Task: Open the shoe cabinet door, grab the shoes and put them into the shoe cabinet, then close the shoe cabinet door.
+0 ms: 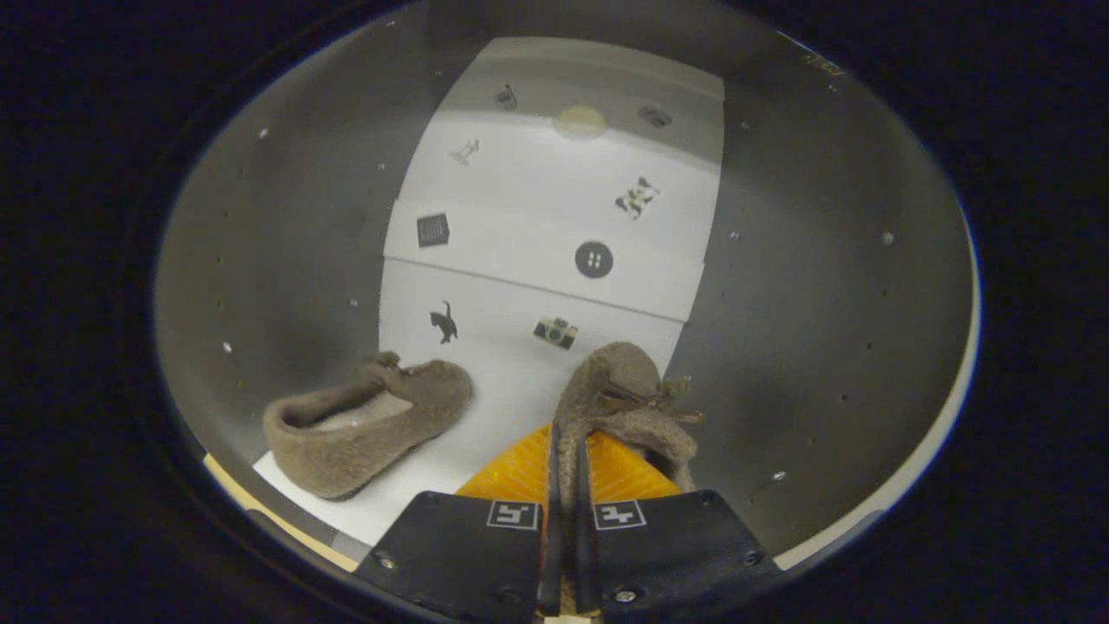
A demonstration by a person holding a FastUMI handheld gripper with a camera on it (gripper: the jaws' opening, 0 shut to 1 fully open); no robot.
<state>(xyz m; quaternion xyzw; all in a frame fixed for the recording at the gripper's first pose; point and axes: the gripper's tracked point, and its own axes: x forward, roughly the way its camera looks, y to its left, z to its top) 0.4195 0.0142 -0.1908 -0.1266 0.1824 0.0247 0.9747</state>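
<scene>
Shoe 1 [628, 394] is pinched by its rim in the closed tool [567, 459]; shoe 2 [368, 425] lies nearby.

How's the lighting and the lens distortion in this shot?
Gripper view: strong fisheye bends the white cabinet edges; light falls brightest on its front, the grey walls dimmer; the claw, shut on a fuzzy shoe, looks sharp; the other shoe casts slight shadow.

held shoe [625, 400]: heel hidden behind gripper [567, 459] fingers clamped on its rim
cabinet stickers [554, 332]: upper ones too blurred to tell
</scene>
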